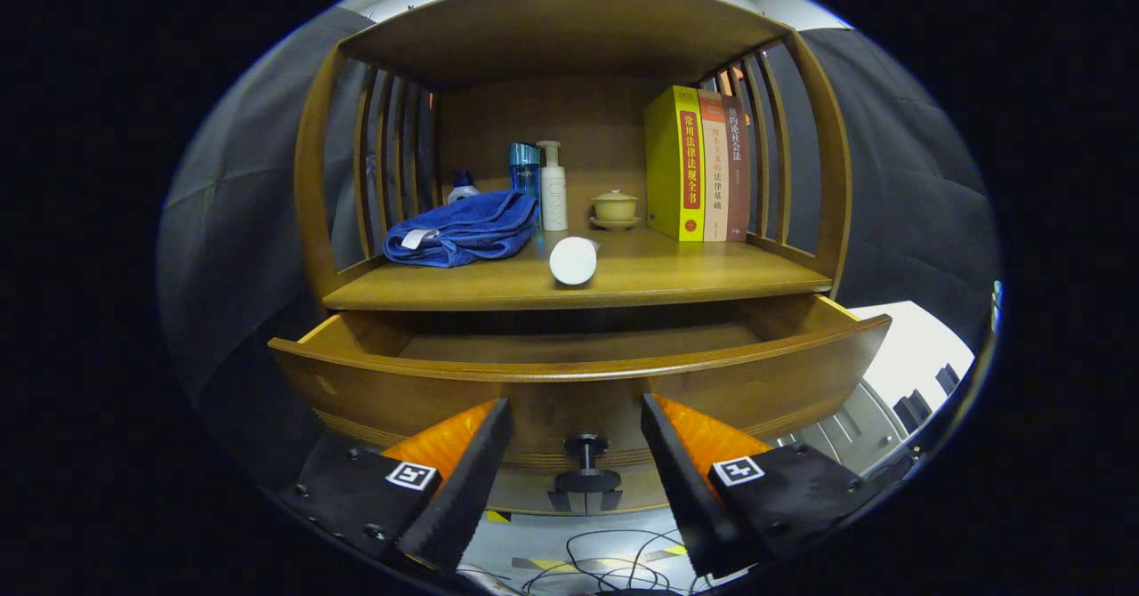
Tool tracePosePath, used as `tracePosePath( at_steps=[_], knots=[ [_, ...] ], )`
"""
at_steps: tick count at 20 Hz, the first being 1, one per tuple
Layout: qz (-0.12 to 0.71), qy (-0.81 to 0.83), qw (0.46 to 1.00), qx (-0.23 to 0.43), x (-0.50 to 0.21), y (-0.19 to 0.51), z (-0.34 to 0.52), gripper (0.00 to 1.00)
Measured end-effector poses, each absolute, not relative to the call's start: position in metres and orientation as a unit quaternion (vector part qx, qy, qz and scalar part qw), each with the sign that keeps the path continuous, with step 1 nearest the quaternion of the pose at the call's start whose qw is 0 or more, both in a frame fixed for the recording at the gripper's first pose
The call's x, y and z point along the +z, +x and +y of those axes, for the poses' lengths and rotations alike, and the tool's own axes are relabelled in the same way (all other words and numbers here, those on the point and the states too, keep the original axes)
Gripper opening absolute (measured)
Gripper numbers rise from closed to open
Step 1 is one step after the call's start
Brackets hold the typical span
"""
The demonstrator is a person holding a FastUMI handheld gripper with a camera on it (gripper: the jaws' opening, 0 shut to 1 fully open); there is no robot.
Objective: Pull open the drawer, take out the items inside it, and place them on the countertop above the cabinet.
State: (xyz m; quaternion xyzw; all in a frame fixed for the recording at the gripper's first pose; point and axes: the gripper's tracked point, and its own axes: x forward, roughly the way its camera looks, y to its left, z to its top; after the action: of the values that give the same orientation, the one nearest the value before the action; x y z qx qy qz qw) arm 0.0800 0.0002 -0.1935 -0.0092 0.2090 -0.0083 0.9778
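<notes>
Dark cloth walls enclose a wooden cabinet whose drawer is seen pulled open below the countertop. Spread wide and released, the hand-held gripper straddles the drawer knob without touching it. The drawer's visible floor looks bare, its front part hidden. On the countertop, a white tube lies at 12 o'clock beyond the fingers, a blue towel at 11 o'clock. Opening is judged done; next, the drawer must be looked into from above.
</notes>
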Motion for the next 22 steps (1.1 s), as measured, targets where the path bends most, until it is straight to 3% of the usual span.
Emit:
tracePosePath(
  at_steps=[12,22],
  knots=[
    [0.208,-0.001,0.978,-0.009,-0.2,0.142,-0.004,0.98],
    [0.205,0.003,0.979,0.0,-0.191,0.136,-0.005,0.99]
  ],
)
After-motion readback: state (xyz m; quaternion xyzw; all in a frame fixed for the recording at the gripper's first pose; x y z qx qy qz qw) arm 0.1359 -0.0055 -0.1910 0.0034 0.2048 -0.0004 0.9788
